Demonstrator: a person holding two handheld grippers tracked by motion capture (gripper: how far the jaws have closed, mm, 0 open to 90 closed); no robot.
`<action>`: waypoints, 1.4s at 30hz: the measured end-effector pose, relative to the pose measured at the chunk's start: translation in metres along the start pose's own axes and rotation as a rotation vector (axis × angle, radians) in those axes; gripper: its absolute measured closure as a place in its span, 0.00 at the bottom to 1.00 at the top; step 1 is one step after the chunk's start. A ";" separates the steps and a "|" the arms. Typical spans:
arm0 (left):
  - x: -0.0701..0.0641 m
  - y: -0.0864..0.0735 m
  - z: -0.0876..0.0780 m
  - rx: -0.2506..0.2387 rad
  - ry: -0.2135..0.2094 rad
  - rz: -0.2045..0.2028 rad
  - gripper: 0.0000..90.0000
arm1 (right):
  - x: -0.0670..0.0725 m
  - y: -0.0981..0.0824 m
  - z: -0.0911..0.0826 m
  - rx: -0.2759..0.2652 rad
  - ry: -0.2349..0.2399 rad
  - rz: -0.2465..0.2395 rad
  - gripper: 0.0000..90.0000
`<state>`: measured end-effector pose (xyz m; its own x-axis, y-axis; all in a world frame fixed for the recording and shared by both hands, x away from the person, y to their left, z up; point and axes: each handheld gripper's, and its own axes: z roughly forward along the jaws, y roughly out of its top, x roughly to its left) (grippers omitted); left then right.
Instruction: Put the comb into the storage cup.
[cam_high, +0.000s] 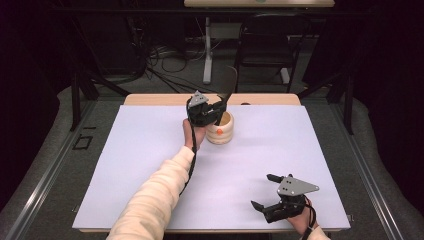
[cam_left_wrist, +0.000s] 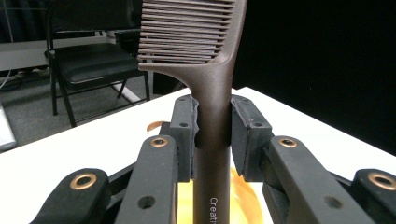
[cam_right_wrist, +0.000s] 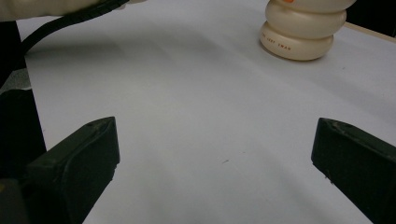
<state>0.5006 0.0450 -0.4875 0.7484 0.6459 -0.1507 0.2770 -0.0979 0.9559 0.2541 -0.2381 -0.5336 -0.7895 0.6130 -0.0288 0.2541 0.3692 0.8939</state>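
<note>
White tabletop (cam_high: 150, 165) (dark room), left gripper (cam_left_wrist: 212, 126) pinching brown comb (cam_left_wrist: 212, 93), right gripper (cam_high: 265, 192) spread

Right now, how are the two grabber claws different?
The left gripper is shut on the brown comb, over the cream holder; the right gripper is open and holds nothing. The left is at the table's far side, the right at the near edge. Both are black.

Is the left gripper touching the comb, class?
Touching. In the left gripper view, the left gripper has both pads pressed against the comb handle, one on each side, with no gap showing between pad and handle.
</note>
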 end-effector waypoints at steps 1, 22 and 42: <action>0.000 0.000 0.000 -0.001 0.002 0.000 0.80 | 0.000 0.000 0.000 0.000 0.000 0.000 0.01; -0.001 -0.003 0.003 0.043 -0.007 0.030 0.80 | 0.000 0.000 0.000 0.000 -0.001 -0.002 0.01; 0.001 -0.006 0.003 0.035 0.025 0.051 0.80 | 0.000 0.000 -0.001 -0.008 0.002 -0.002 0.01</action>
<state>0.5017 0.0441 -0.4943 0.7468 0.6582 -0.0955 0.2601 -0.1569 0.9527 0.2538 -0.2385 -0.5333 -0.7909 0.6112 -0.0298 0.2480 0.3647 0.8975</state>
